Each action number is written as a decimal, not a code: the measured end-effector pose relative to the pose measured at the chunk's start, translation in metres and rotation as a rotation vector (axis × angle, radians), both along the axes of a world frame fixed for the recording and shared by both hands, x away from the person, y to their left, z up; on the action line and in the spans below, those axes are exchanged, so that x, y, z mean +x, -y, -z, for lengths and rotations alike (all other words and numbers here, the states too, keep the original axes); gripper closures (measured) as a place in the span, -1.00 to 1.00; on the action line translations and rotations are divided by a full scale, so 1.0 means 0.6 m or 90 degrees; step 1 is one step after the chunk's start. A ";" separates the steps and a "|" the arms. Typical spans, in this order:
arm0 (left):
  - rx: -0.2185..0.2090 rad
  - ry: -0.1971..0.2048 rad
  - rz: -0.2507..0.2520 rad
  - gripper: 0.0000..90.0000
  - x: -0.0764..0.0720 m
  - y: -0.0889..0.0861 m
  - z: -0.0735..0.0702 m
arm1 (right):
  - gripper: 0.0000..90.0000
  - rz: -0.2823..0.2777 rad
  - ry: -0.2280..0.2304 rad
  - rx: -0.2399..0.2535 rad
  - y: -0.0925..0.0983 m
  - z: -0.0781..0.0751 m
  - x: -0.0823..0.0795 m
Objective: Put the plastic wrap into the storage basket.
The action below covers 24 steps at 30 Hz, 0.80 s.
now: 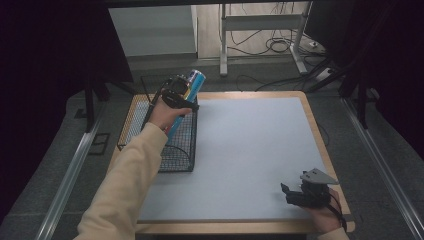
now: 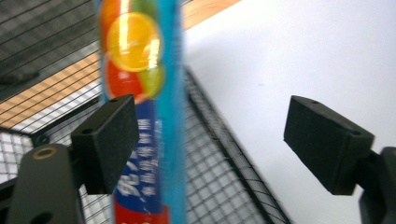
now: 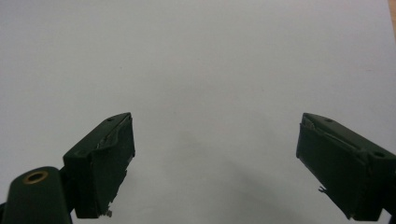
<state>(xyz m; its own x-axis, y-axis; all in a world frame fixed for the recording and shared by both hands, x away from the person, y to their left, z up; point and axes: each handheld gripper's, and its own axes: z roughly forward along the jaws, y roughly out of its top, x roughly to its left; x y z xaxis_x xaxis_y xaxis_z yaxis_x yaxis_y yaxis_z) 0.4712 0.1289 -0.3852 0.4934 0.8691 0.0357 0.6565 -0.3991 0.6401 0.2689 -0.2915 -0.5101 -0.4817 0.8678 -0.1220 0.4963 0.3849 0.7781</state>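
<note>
A long blue tube (image 1: 194, 81) with orange and lime fruit printed on it (image 2: 140, 70) stands tilted, its lower end inside a black wire basket (image 1: 172, 152) at the table's left edge. My left gripper (image 1: 178, 98) is around the tube's upper half. In the left gripper view the gripper (image 2: 215, 140) is open: the tube lies close against the left pad (image 2: 109, 140), and a wide gap separates it from the right pad. My right gripper (image 1: 291, 193) rests near the table's front right corner, open (image 3: 215, 163) with nothing between its pads.
A white mat (image 1: 250, 145) covers most of the wooden table (image 1: 316, 125). The basket's mesh wall (image 2: 219, 177) runs along the mat's left side. Behind the table are metal desk legs and cables on the floor (image 1: 272, 45).
</note>
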 end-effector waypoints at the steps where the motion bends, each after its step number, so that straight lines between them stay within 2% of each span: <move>1: -0.013 0.010 0.020 -0.58 -0.016 0.007 -0.009 | -0.74 -0.002 0.000 0.001 -0.002 0.000 0.002; 3: -0.019 0.017 0.028 -0.58 -0.024 0.010 -0.013 | -0.74 -0.006 -0.001 -0.002 -0.003 0.001 0.003; 5: -0.030 0.024 0.047 -0.58 -0.046 0.018 -0.021 | -0.74 -0.006 -0.001 -0.003 -0.003 0.000 0.002; 6: -0.030 0.024 0.047 -0.58 -0.046 0.018 -0.021 | -0.74 -0.005 0.000 -0.003 -0.003 -0.001 0.001; 8: -0.028 0.039 0.066 -0.57 -0.075 0.032 -0.026 | -0.74 -0.006 0.006 -0.004 -0.005 -0.003 -0.001; 13: -0.059 0.037 0.110 -0.56 -0.124 0.056 -0.025 | -0.74 -0.006 0.009 -0.006 -0.011 -0.006 -0.001; 14: -0.059 0.037 0.110 -0.56 -0.124 0.056 -0.025 | -0.74 -0.006 0.009 -0.006 -0.011 -0.006 -0.001; 15: -0.067 0.037 0.132 -0.56 -0.147 0.064 -0.022 | -0.74 -0.012 0.012 -0.008 -0.016 -0.007 0.001; 16: -0.067 0.037 0.132 -0.56 -0.147 0.064 -0.022 | -0.74 -0.014 0.012 -0.010 -0.019 -0.006 0.002; 18: -0.072 0.034 0.152 -0.56 -0.166 0.071 -0.019 | -0.74 -0.017 0.011 -0.011 -0.020 -0.005 0.002; 19: -0.077 0.029 0.171 -0.55 -0.185 0.077 -0.013 | -0.74 -0.018 0.011 -0.011 -0.020 -0.004 0.003; 24: -0.091 0.025 0.198 -0.55 -0.215 0.087 0.007 | -0.74 -0.012 0.013 -0.006 -0.014 -0.006 0.003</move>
